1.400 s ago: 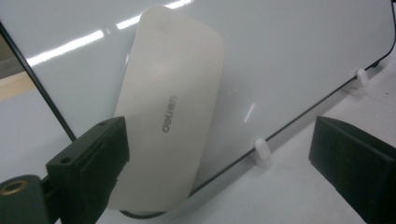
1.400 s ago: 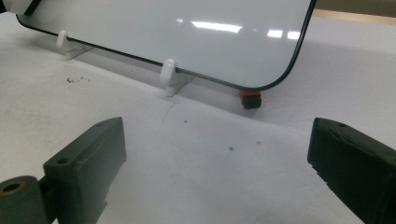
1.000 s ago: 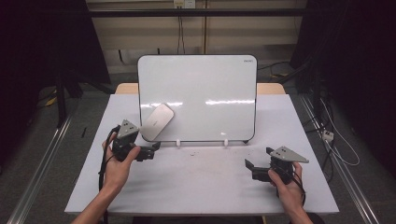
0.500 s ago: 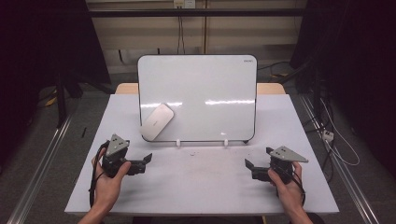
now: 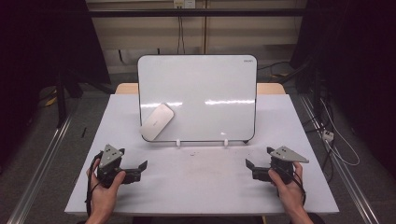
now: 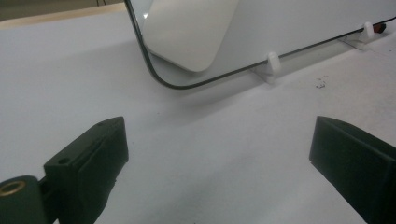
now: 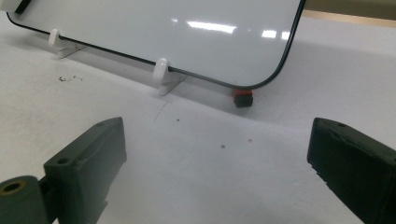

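Two black two-jaw grippers rest low over the white table [image 5: 201, 186], each held in one of the person's hands. The left gripper [image 5: 140, 169] has its jaws spread wide with nothing between them. Ahead of it and a little to its left, well apart from its jaws, the pale grey, rounded-rectangle eraser [image 6: 189, 32] sits on the face of the upright white glossy whiteboard with a thin black rim [image 5: 205, 88], near that board's lower corner. The right gripper [image 5: 250, 167] also has its jaws wide apart and empty. Ahead of it stands the board's lower edge on small white plastic feet [image 7: 161, 72], with a small red-and-black piece [image 7: 242, 98] under the near corner.
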Demonstrator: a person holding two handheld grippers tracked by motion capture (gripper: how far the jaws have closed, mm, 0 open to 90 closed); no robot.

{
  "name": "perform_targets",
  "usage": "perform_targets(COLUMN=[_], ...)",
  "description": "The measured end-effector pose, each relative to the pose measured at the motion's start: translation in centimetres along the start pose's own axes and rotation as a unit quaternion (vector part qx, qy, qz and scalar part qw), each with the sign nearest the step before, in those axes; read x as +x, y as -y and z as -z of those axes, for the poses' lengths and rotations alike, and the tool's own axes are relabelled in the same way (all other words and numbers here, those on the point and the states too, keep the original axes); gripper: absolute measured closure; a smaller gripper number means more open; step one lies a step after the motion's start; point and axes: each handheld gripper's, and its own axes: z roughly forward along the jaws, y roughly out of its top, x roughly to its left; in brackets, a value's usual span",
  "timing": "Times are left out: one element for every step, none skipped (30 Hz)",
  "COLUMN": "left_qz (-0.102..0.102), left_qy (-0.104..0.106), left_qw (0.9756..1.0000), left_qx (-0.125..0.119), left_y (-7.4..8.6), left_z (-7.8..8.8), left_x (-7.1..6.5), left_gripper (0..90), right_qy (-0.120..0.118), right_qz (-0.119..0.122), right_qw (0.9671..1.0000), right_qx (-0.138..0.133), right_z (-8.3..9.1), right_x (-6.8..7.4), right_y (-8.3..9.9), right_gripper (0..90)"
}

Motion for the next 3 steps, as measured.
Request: perform_targets(left_qz=[0.000,0.000,0.000], left_qy=[-0.002,-0.002,-0.002], left_qw=[1.0000,1.0000,1.0000], left_qx=[0.000,0.001,0.006], left_y=[0.03,0.04,0.02], left_z=[-0.08,-0.17,-0.19], left_x=[0.00,-0.01,0.01], left_gripper=[4.6,4.6,4.7], right_qy=[0.001,0.001,0.002], right_qz=[0.000,0.001,0.001], right_qw=[1.0000,1.0000,1.0000], right_qx=[0.000,0.000,-0.001], right_z=[0.03,0.07,0.08], right_x=[-0.01,-0.03,-0.07], right_y=[-0.01,-0.01,-0.01], right_gripper=[4.5,4.5,4.4])
